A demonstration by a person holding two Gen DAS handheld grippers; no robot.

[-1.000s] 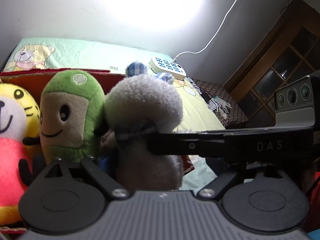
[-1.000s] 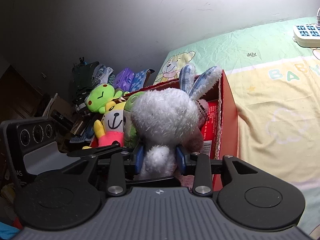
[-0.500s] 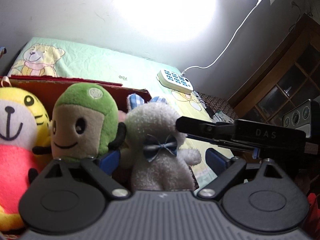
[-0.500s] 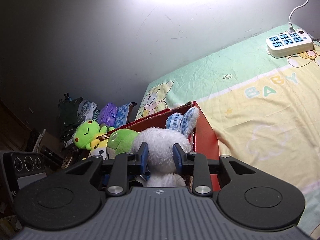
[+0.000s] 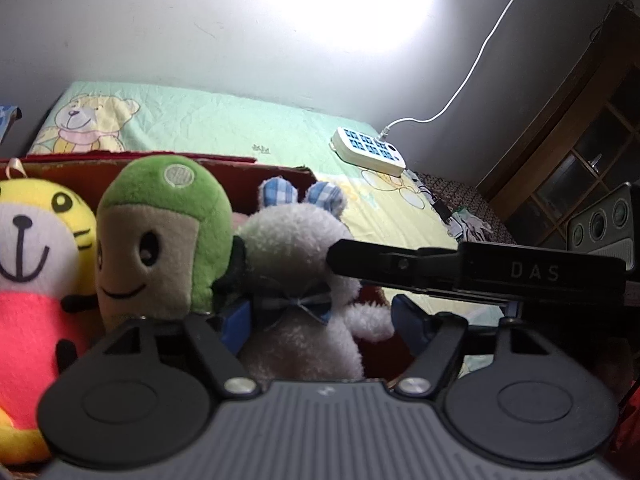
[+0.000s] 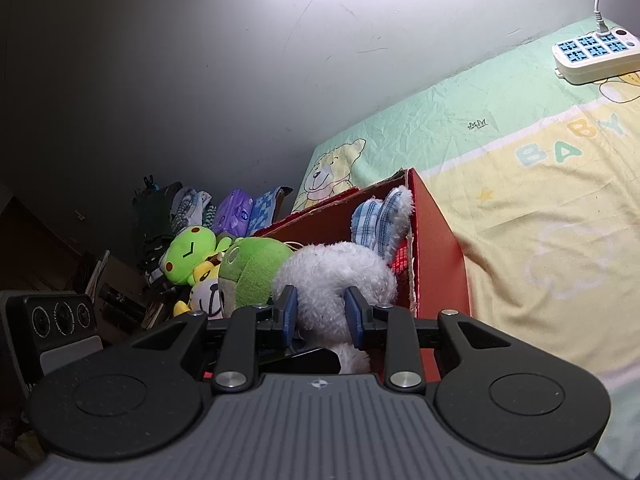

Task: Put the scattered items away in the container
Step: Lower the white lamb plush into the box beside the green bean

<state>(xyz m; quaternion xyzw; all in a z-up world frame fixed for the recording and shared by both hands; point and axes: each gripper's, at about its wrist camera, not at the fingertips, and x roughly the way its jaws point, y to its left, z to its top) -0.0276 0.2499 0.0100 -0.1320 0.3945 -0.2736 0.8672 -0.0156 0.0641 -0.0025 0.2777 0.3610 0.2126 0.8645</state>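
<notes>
Home bedroom, bear-print bedsheet, plush toys, wooden cabinet

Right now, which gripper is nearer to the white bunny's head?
Right. The right gripper has its pads on either side of the white bunny's head; the left gripper straddles its body lower down.

Two wrist fisheyes, both close on the red cardboard box of plush toys on the bed.

Left cam faces the fluffy white plush rabbit front-on at near toy height, wall behind, wooden cabinet at right. Right cam looks from behind the same rabbit, angled down, bed at right, clutter at left. Shared: rabbit, green plush toy, box, green-and-yellow bear-print bedsheet, white power strip; each view catches the other rig.
</notes>
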